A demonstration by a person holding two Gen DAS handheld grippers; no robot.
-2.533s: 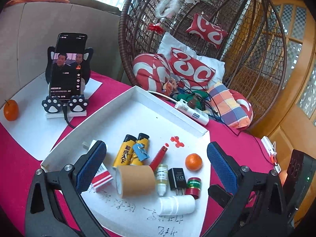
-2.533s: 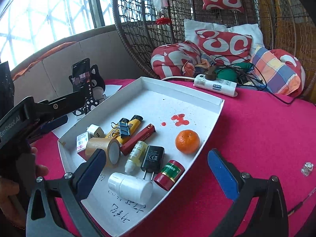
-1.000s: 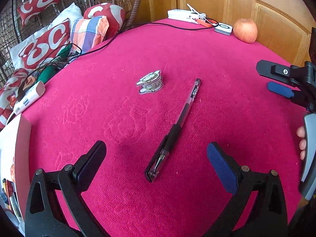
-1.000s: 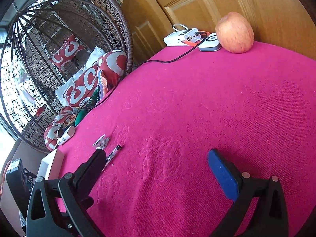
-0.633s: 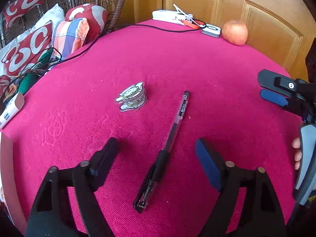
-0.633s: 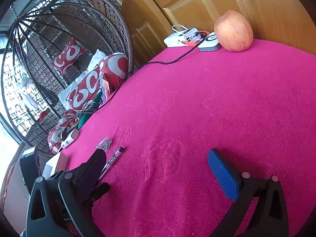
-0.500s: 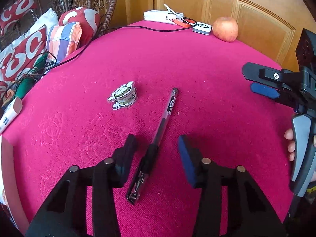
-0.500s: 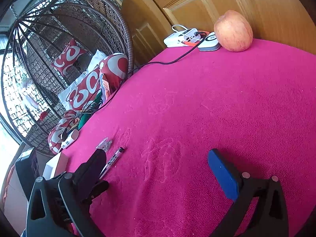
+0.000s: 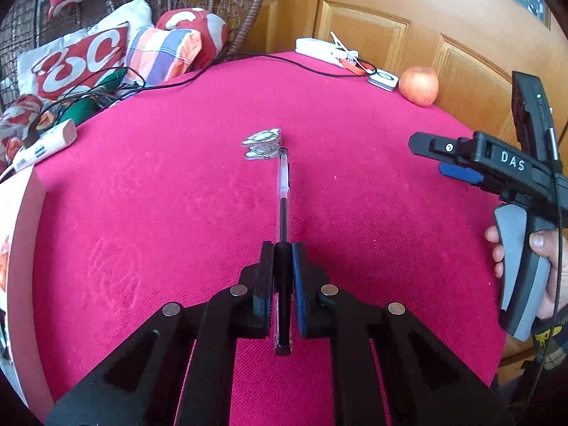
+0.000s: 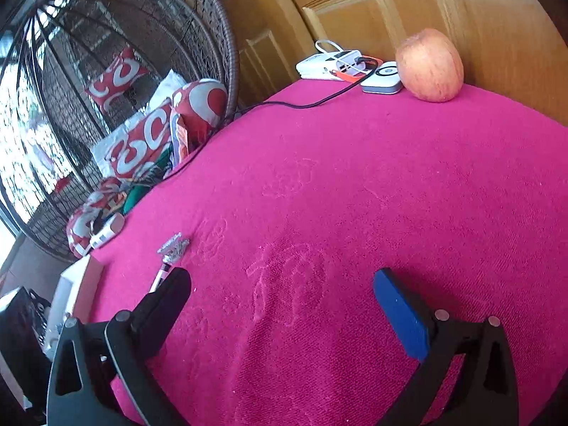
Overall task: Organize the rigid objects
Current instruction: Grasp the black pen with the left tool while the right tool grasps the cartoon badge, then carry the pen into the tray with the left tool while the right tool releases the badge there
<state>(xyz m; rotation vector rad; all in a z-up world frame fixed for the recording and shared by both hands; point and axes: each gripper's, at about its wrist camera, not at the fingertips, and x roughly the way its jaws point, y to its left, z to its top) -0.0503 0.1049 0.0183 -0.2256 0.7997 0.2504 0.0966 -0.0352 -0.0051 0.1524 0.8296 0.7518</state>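
We note the left hand-held gripper (image 9: 283, 248) clamped on the black-and-clear plastic ballpoint pen (image 9: 283, 191); right hand-held gripper (image 10: 282, 293) spread wide above the magenta-clothed desk (image 10: 390, 184).

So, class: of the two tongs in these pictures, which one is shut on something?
The left tongs, clamped on the black grip end of the pen. The right tongs hang wide open above bare red cloth.

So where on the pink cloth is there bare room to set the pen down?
Bare cloth spans between the pen and the apple, under the open right gripper. Crowded: the far edge by the charger and the left by the white tray.
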